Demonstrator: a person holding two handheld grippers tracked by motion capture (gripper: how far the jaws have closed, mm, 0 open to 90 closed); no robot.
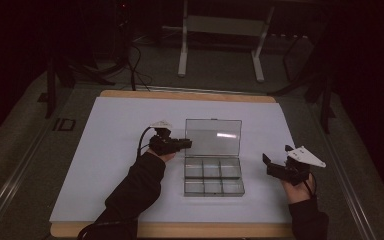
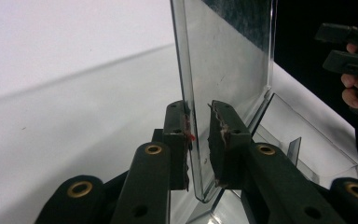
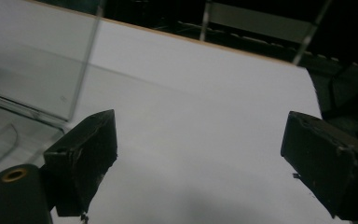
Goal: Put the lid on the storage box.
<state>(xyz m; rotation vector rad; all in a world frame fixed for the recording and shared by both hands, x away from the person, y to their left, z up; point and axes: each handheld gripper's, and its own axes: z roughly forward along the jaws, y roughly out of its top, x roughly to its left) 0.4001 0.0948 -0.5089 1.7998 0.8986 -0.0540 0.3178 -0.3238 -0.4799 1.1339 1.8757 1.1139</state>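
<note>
A clear plastic compartment box (image 1: 213, 186) lies open in the middle of the white sheet, its lid (image 1: 213, 136) standing upright at the back. My left gripper (image 1: 189, 144) is at the lid's left edge. In the left gripper view its jaws straddle the lid (image 2: 228, 56): one pad touches it and the other pad (image 2: 223, 130) is a thin gap away. The box's divided base (image 2: 303, 135) lies just beyond. My right gripper (image 1: 275, 165) hovers to the right of the box, wide open and holding nothing; its view shows the lid (image 3: 32, 60) at the left.
The white sheet (image 1: 115, 150) covers a wooden tabletop whose edge (image 1: 180, 230) runs along the front. A metal stand (image 1: 220, 30) and cables sit on the dark floor behind the table. Bare sheet lies left and right of the box.
</note>
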